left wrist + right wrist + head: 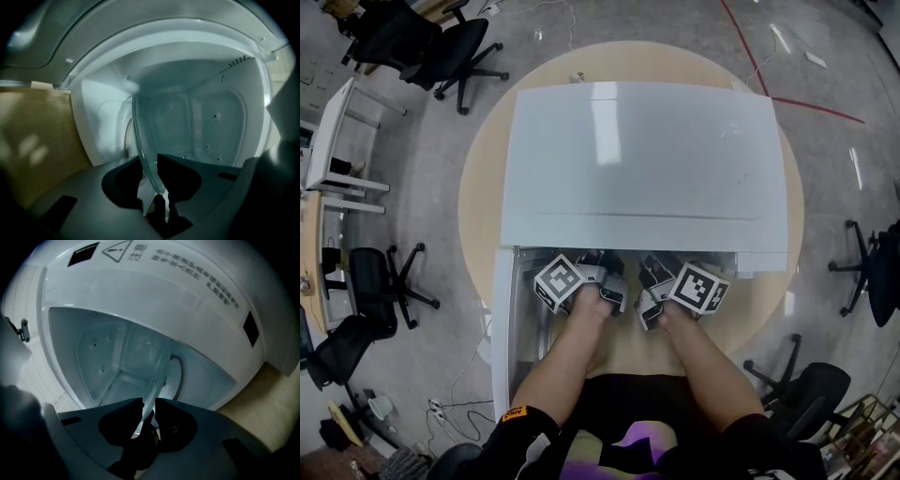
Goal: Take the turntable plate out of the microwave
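Note:
The white microwave [642, 159] stands on a round wooden table [483, 187] with its door [503, 319] swung open on the left. Both grippers reach into its mouth side by side. The clear glass turntable plate [154, 136] shows inside the white cavity. Its rim runs between the jaws of my left gripper [151, 164], which stand open around it with a gap beside the glass. My right gripper [149, 406] is shut on the plate's rim [157, 380]. In the head view the microwave's top hides the plate, and the left gripper [614, 281] and right gripper [652, 279] show only their rear parts.
The cavity walls [215, 117] close in around both grippers. Office chairs [441, 47] stand on the grey floor around the table, and a white desk [337, 141] is at the left. The person's forearms [581, 347] come in from the table's near edge.

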